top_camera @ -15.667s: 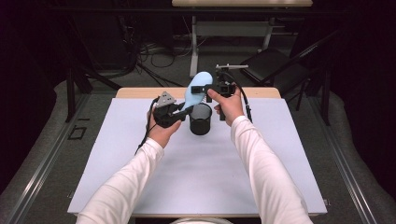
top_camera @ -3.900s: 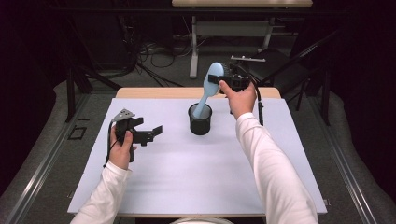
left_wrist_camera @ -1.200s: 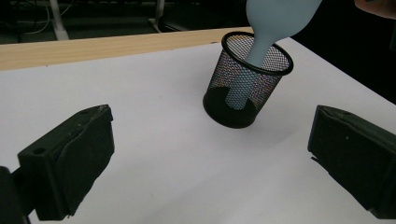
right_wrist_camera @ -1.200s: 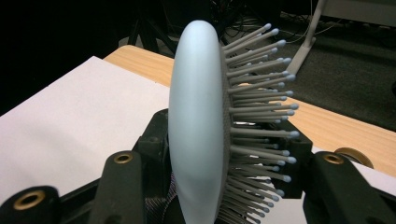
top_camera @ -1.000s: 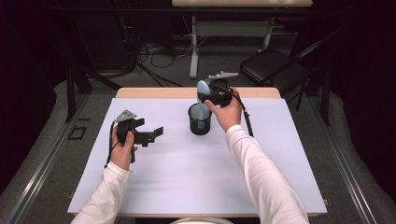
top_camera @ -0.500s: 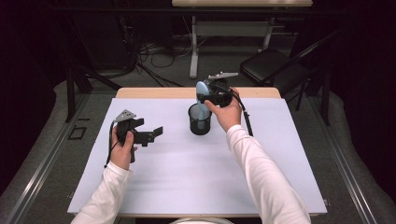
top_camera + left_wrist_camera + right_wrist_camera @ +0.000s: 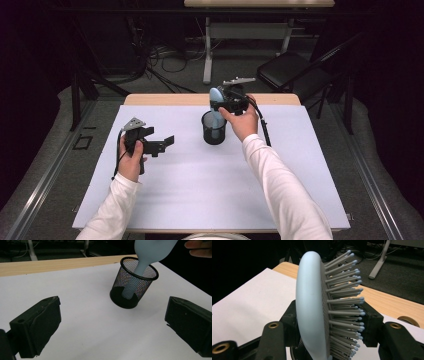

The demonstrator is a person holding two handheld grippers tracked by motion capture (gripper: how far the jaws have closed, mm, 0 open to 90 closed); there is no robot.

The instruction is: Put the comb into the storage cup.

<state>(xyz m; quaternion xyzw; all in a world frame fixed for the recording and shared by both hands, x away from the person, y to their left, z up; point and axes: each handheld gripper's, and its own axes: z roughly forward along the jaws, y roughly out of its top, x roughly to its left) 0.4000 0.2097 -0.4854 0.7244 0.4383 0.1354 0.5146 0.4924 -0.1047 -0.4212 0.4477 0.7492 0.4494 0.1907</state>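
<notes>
Right claw [image 7: 223, 104]: at the head of the pale blue hairbrush [image 7: 216, 98]; in the right gripper view the brush head stands between its two black jaws, back toward one, bristles toward the other; the jaws have just been easing apart; whether the pads press on the brush at this moment cannot be told
Hairbrush: upright, handle down inside the black mesh cup [image 7: 214, 131], head above the rim; in the left gripper view [image 7: 150, 250] the handle shows through the mesh, leaning on the rim
Mesh cup: standing on the white sheet toward the far middle of the bench [image 7: 165, 200]; just below the right hand
Left claw [image 7: 167, 142]: released, jaws wide apart with nothing between them; held level above the bench's left part, well apart from the cup, pointing toward it
Left gripper view: both jaws frame the cup [image 7: 133, 285]; fingers of the other hand [image 7: 198, 248] at the upper right corner
</notes>
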